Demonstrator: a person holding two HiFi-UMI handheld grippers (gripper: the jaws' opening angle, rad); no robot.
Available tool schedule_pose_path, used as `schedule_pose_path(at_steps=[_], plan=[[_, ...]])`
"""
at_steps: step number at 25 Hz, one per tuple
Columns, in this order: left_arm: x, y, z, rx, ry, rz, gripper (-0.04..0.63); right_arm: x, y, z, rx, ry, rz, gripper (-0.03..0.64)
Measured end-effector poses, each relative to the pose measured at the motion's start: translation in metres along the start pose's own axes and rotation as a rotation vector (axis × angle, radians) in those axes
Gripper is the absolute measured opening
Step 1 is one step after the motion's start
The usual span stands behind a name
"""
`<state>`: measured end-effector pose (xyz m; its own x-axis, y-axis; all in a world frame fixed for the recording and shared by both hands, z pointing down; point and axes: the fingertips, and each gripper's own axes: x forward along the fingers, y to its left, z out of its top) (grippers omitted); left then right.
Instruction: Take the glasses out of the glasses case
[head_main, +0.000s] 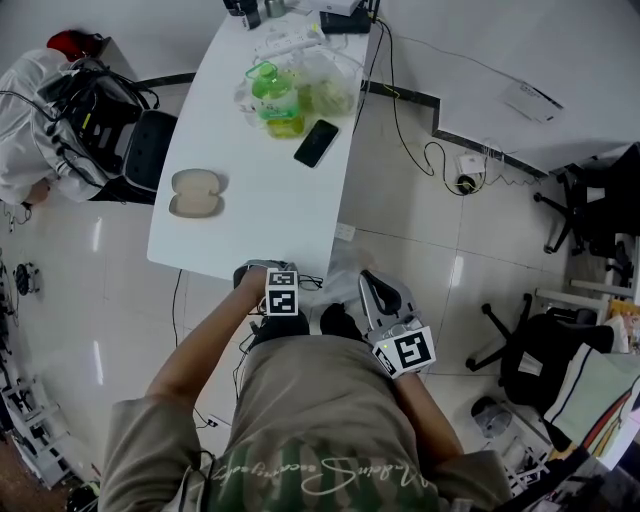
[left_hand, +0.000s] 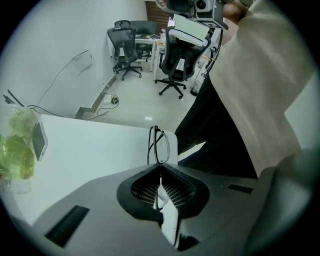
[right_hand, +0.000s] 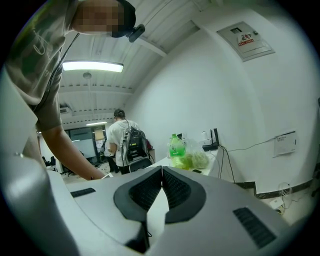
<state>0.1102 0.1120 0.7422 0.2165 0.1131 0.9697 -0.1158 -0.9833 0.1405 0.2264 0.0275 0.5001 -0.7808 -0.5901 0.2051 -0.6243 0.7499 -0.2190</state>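
Left gripper (left_hand: 160, 166): jaws pressed together on the glasses (left_hand: 159, 145), pinching the folded frame at the tips. The lenses stand upright past the tips, seen against the near right corner of the table (head_main: 250, 215). Right gripper (right_hand: 161, 168): jaws closed pad to pad, nothing between them, held off the table past its near edge, beside the person's body. Glasses case (head_main: 196, 193): open, both beige halves facing up, no glasses in it, lying near the table's left edge and well apart from both grippers. Counts: one pair of glasses, one case, two grippers. Other items on the table: one black phone (head_main: 317, 142) by the right edge, one green bottle (head_main: 275, 100) further toward the far end, one clear plastic bag (head_main: 325, 85) touching the bottle on its right. The far end holds a few small dark and white items, too small to identify. One person with a backpack (right_hand: 125, 142) stands beyond the table's left edge, by a chair (head_main: 150, 148).
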Motion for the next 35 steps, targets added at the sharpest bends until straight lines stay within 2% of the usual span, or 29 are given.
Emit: schedule_pose_path(at_steps=[3, 20, 35], plan=[[0.001, -0.001, 0.001, 0.005, 0.011, -0.003, 0.015, -0.005, -0.008, -0.002, 0.009, -0.003, -0.018, 0.012], [-0.002, 0.019, 0.0, 0.015, 0.026, -0.013, 0.015, 0.011, -0.017, 0.0, 0.015, 0.015, 0.004, 0.012], [0.003, 0.013, -0.004, 0.065, 0.04, 0.003, 0.017, 0.004, -0.011, -0.005, 0.016, 0.014, -0.019, 0.012]])
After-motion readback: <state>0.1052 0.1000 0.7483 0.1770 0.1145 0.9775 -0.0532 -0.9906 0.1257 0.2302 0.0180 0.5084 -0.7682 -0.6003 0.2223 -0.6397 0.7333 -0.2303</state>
